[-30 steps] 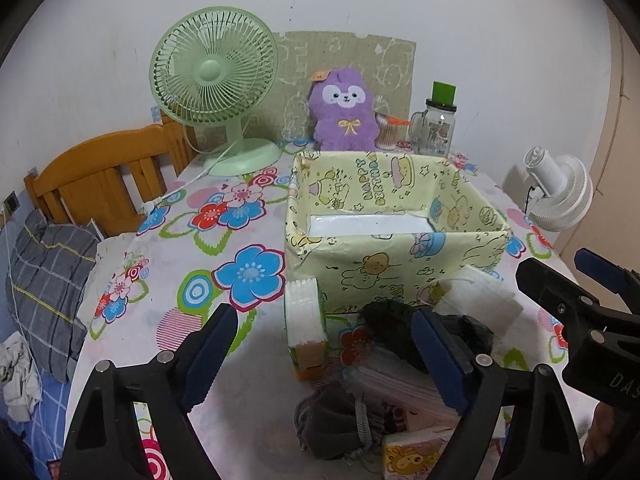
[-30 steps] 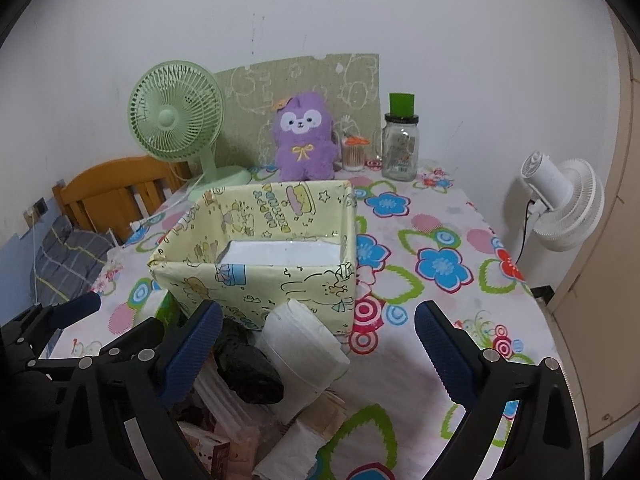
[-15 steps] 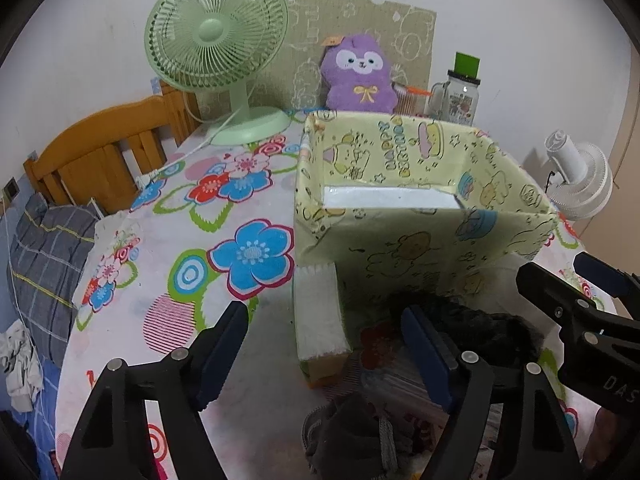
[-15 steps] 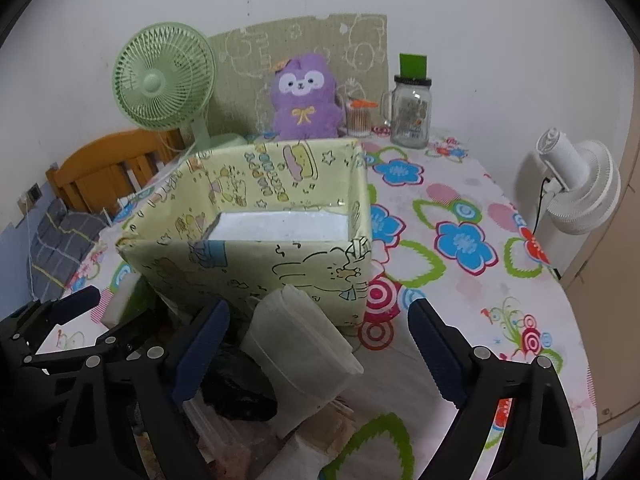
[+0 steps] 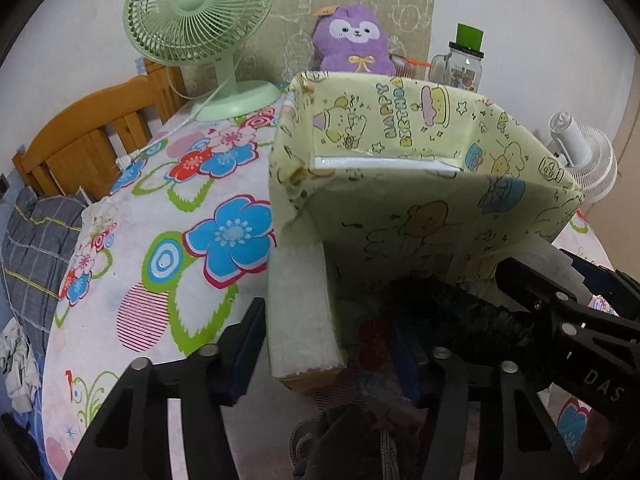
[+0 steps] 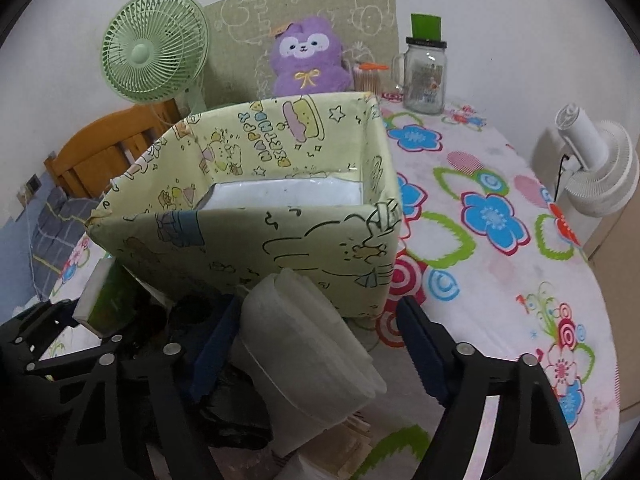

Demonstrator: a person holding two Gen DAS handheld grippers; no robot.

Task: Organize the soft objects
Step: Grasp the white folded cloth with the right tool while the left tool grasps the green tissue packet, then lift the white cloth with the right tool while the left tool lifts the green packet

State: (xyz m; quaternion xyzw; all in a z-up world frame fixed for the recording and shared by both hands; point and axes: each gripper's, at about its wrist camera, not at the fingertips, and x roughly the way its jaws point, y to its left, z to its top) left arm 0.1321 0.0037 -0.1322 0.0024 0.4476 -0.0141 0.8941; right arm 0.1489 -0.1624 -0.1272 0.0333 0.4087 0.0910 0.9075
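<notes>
- Two grippers are presented to one heap of soft goods lying on the flowered tablecloth [image 5: 120, 264], hard against the near wall of the yellow birthday-print box [image 6: 248, 240].
- Between the fingers of the left gripper [image 5: 332, 344] stands a tissue pack [image 5: 300, 312], its long axis running away from the camera toward the box. The jaws are closing; the left pad is just beside the pack and no contact is visible.
- Between the fingers of the right gripper [image 6: 316, 344] lies a stack of white folded sheets [image 6: 308, 344], its long axis also pointing toward the box. The jaws are closing; the left pad is beside the stack, the right pad is apart from it.
- Between the two targets a black crumpled bag [image 6: 232, 412] is seen, nearer the left gripper's right finger.
- Each target is judged nearest its own gripper, so no crossing is required.
</notes>
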